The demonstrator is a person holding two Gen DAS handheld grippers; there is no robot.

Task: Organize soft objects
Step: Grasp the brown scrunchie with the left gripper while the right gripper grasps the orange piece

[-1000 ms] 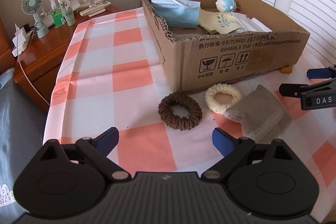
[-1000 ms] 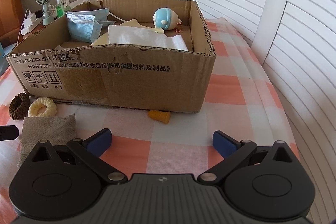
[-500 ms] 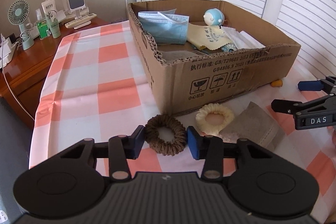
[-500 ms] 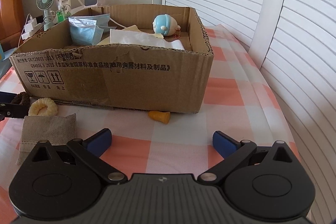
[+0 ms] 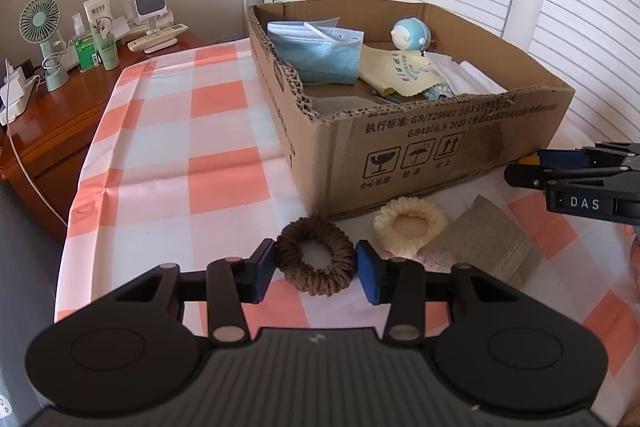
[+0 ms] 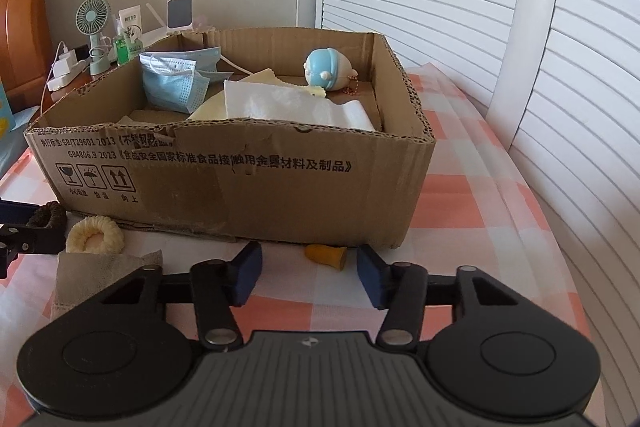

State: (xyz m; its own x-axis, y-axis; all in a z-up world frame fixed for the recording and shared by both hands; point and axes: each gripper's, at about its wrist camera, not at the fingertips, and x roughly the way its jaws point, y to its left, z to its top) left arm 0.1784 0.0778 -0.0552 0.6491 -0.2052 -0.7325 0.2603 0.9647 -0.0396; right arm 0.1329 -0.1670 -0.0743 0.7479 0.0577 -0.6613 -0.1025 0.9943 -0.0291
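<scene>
Gripping brown scrunchie (image 5: 320, 283) with left gripper (image 5: 316, 265), closing right gripper (image 6: 308, 271) jaws round untouched orange cone (image 6: 326, 254); leaving cream scrunchie (image 5: 410, 229), two o'clock, outside box (image 5: 440, 155).

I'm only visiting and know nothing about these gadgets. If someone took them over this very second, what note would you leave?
Left gripper: fingers closed on the brown scrunchie, which lies on the tablecloth.
Right gripper: fingers closing around the small orange cone, not touching it yet.
Done: face mask, yellow cloth, white tissue and blue toy are in the cardboard box.
Left: brown scrunchie, cream scrunchie, grey cloth and orange cone are outside, in front of the box.
</scene>
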